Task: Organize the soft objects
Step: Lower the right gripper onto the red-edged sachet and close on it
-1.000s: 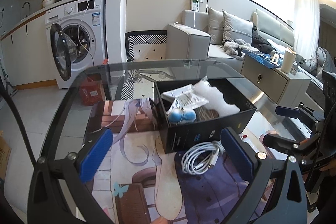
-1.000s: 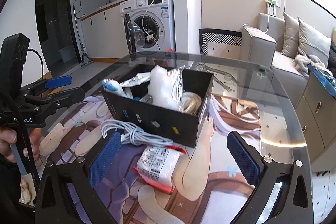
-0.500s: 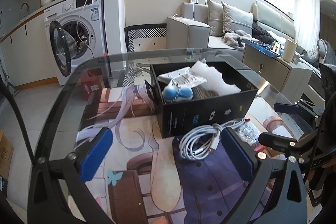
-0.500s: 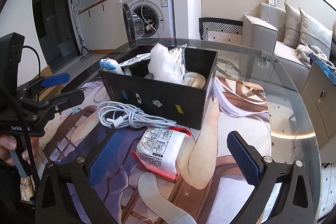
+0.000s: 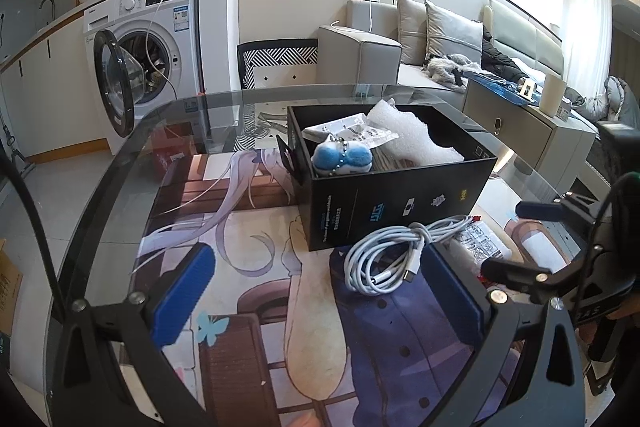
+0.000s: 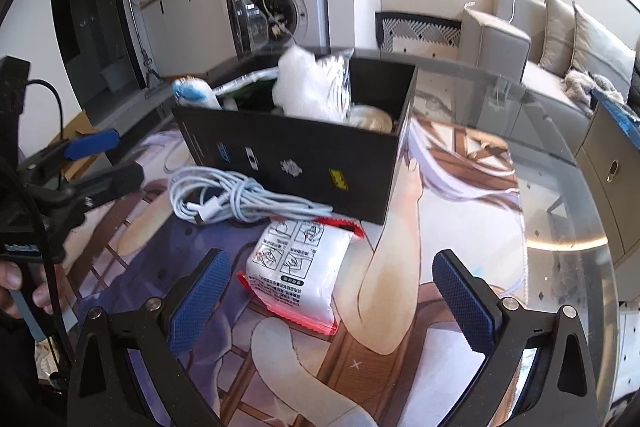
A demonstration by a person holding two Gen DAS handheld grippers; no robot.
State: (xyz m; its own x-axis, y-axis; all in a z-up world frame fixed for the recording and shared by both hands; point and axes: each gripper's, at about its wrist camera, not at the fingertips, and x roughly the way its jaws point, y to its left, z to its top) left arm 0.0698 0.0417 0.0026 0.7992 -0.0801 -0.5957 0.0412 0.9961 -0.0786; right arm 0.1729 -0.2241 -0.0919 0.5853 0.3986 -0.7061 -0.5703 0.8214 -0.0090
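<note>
A black open box [image 5: 400, 195] [image 6: 296, 159] stands on a printed mat and holds a blue plush [image 5: 342, 159], white foam [image 5: 416, 139] and plastic bags. A coiled white cable [image 5: 384, 259] [image 6: 228, 195] lies in front of the box. A white wipes pack with red edges [image 6: 300, 271] [image 5: 480, 247] lies beside the cable. My left gripper [image 5: 320, 291] is open and empty, just short of the cable. My right gripper [image 6: 332, 291] is open and empty, with the wipes pack between its fingers.
The mat covers a round glass table [image 5: 132, 155]. A washing machine [image 5: 148, 55] with its door open stands behind. A sofa [image 5: 440, 47] and a low cabinet [image 5: 528, 131] are at the right. Each gripper shows in the other's view.
Both grippers have drawn back and lowered toward the table. The right gripper has come down over the wipes pack. The box now looks closer and larger in the right view.
</note>
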